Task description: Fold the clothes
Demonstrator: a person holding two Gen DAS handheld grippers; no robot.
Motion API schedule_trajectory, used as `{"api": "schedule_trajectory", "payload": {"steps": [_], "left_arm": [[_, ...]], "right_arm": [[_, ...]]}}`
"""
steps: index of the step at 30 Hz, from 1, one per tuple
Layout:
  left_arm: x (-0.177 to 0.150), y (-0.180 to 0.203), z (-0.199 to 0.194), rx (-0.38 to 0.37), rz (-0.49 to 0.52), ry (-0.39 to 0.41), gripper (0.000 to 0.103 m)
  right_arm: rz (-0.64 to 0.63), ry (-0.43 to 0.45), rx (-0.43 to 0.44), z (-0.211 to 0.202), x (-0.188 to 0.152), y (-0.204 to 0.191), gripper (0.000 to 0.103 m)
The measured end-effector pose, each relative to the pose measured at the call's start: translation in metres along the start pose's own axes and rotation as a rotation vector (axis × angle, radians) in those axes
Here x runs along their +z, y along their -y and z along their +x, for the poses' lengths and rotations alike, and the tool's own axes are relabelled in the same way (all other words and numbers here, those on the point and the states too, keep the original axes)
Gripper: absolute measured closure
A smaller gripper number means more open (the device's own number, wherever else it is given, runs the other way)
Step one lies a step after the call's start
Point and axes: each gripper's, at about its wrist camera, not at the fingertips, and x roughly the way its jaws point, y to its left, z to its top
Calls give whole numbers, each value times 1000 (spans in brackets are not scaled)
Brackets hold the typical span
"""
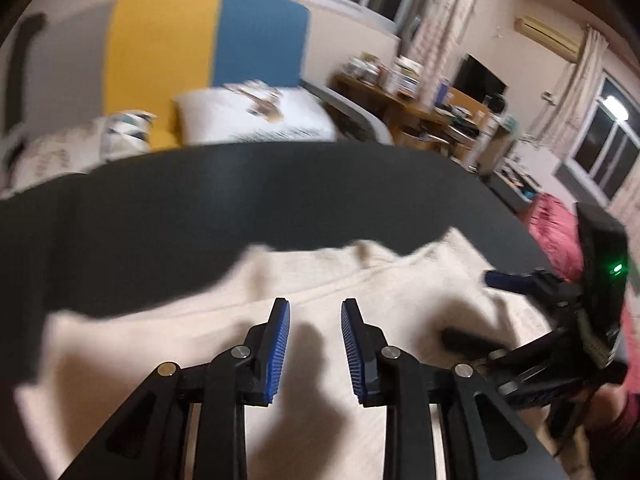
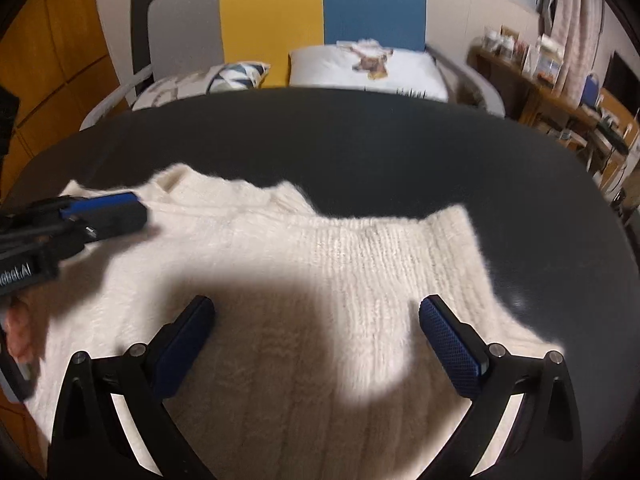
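A cream knitted sweater (image 2: 360, 260) lies spread on the dark grey table (image 2: 360, 140), its far edge uneven and partly folded. My right gripper (image 2: 316, 308) hovers over the sweater's near part, jaws wide open with nothing between them. In the left wrist view the sweater (image 1: 180, 340) fills the foreground on the table (image 1: 240, 200). My left gripper (image 1: 315, 308) hangs just above it, open by a narrow gap with no cloth between the blue pads. The left gripper (image 2: 104, 208) also shows over the sweater's left end. The right gripper (image 1: 476, 308) shows at the sweater's right side.
Beyond the table stands a bed with a white pillow (image 2: 368, 66) and a yellow and blue headboard (image 2: 320, 8). A cluttered wooden desk (image 1: 420, 112) stands at the right. A pink cloth (image 1: 552, 232) lies off the table's right edge.
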Motion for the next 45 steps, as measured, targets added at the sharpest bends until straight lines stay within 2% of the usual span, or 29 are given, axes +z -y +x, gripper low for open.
{"api": "schedule_trajectory", "payload": {"steps": [2,3,5,6,9,13,16,17,20,21,22,25,28,30,32,34,38,39,41,42,44,45], "left_arm": [[-12,-16,-20,62,-15,23,76],[-20,-23,-26,86,-24,17,76],[-41,-35,-29,180,-30,-28,75],[-46,-38,-28,199,-33,-37,74],[-54,-37,-30,227,-27,2,72],[-49,-29,-46,193,-49,52,72],[-51,-22,-62,203,-6,97,72],[-53,-24,-65,216,3,94,72],[-65,-41,-50,275,-14,7,71],[-70,-46,-45,271,-19,-4,70],[-72,-47,-48,260,-15,27,70],[-56,-53,-53,212,-65,38,70],[-33,-58,-55,206,-31,76,70],[-13,-60,-44,188,31,59,70],[4,-62,-29,165,93,25,69],[14,-66,-8,114,135,-53,64],[9,-64,19,43,235,-173,62],[9,-64,19,31,245,-173,62],[8,-63,17,6,281,-180,64],[8,-63,16,-7,298,-183,69],[8,-64,13,-23,302,-182,80],[8,-64,12,-22,301,-178,92]], "right_arm": [[-28,13,16,-12,0,-12,0],[-36,17,20,-15,-1,-17,0],[-54,19,26,-19,-5,-28,0],[-65,13,26,-18,-6,-34,0],[-93,-14,3,-6,-15,-50,0],[-88,-37,-25,-6,-11,-57,0],[-117,-2,-13,-19,-2,-69,0],[-128,5,-4,-21,1,-75,0],[-180,20,20,-18,9,-98,0],[-195,19,15,-14,11,-106,0],[-211,16,14,-7,12,-116,0],[-245,-12,3,16,16,-135,0],[-214,-23,29,20,24,-132,0],[-225,-20,32,20,29,-133,0],[-259,-7,25,18,33,-137,0],[-263,0,41,17,37,-135,0],[-268,-5,110,19,32,-126,0],[-258,-9,137,21,30,-123,0],[-239,-16,192,24,25,-116,0],[-219,-16,218,26,25,-112,0],[-197,-11,257,27,23,-107,0],[-193,-8,267,27,22,-106,0]]}}
